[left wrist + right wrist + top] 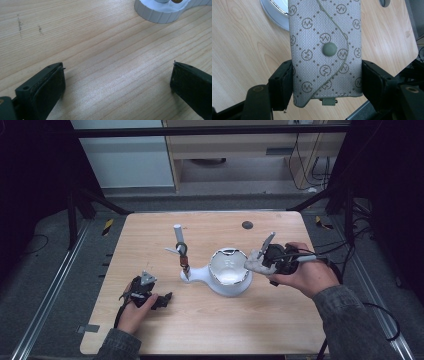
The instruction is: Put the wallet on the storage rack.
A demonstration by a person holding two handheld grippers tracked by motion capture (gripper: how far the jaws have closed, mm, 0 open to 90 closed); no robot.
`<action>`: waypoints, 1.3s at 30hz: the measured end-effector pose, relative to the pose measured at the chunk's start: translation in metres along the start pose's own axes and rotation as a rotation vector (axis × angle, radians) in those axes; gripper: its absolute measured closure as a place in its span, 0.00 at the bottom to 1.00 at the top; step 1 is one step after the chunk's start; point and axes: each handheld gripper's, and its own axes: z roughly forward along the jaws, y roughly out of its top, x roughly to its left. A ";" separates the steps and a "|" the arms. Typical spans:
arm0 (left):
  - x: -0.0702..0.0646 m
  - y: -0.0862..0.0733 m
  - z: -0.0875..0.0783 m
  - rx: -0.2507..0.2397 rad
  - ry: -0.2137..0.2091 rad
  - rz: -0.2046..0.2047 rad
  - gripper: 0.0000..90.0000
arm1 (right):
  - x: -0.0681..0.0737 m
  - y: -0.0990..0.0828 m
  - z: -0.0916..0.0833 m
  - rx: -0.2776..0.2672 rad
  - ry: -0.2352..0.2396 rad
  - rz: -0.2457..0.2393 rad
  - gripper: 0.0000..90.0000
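My right gripper (325, 83) is shut on a grey patterned pouch (324, 47) with a round snap button, its pads pressing both long sides. In the high view that pouch (253, 262) hangs above the table just right of a white bowl (229, 270), held by the right gripper (261, 262). The bowl's rim (274, 13) lies beyond the pouch. My left gripper (166, 298) rests low at the table's front left, and its jaws (117, 82) stand wide open over bare wood with nothing between them.
The bowl sits on a white stand whose base (160, 12) carries an upright post (180, 245) with small items hung on it. A dark round mark (247, 225) lies near the table's far edge. A cable trails off to the right.
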 end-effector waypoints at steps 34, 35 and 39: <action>0.000 0.000 0.000 0.002 0.000 0.001 0.00 | 0.017 0.048 0.017 0.052 0.025 -0.125 0.34; 0.000 0.000 0.000 0.002 0.000 0.000 0.00 | 0.018 0.048 0.019 0.057 0.029 -0.123 0.34; 0.000 0.000 0.000 0.002 -0.001 0.000 0.00 | 0.022 0.052 0.026 0.082 0.029 -0.136 0.34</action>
